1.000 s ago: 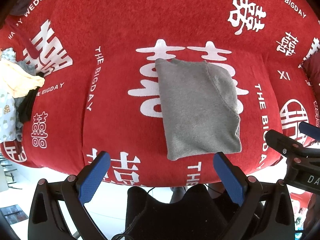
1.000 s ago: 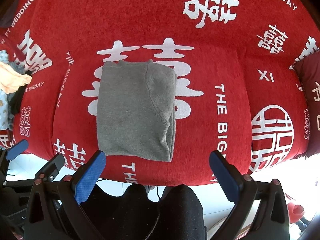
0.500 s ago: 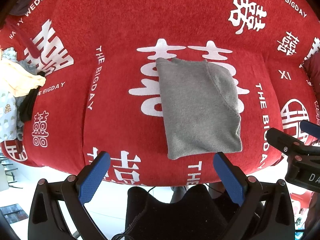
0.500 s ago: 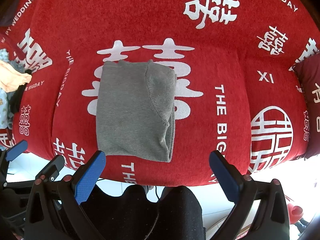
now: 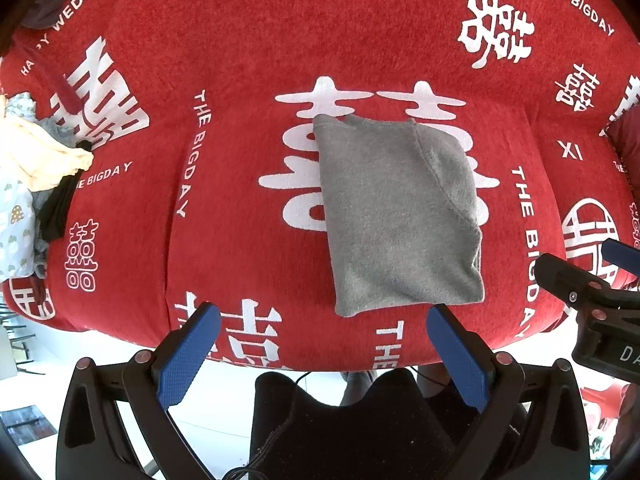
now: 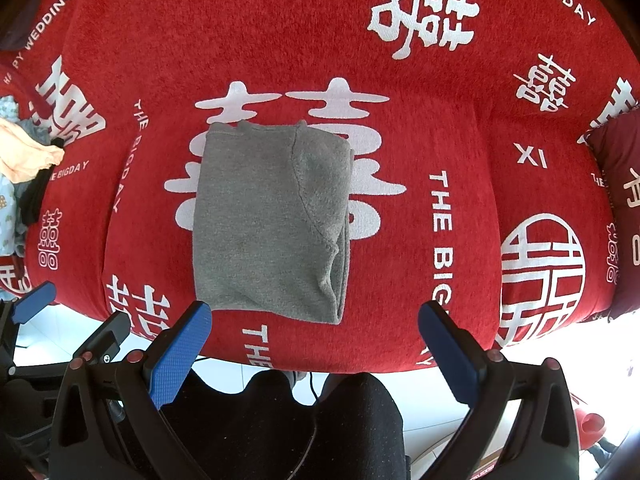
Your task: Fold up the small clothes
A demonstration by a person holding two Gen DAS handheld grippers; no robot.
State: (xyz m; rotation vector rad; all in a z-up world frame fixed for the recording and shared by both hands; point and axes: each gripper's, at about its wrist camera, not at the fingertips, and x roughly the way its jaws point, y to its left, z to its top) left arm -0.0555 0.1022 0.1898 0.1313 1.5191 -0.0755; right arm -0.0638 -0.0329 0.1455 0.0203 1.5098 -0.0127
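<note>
A grey garment (image 5: 396, 216) (image 6: 272, 220) lies folded into a neat rectangle on the red cover (image 5: 240, 40) (image 6: 440, 120) with white characters. My left gripper (image 5: 324, 322) hovers just in front of the garment's near edge, open, with nothing between its blue pads. Held at the same near edge, my right gripper (image 6: 316, 320) is also open and empty. Each gripper shows at the side of the other's view.
A pile of other small clothes (image 5: 28, 184) (image 6: 24, 168), cream, white and black, sits at the far left of the cover. A dark red cushion (image 6: 616, 184) lies at the right edge. Below the grippers is a person's dark clothing (image 5: 352, 424) and white floor.
</note>
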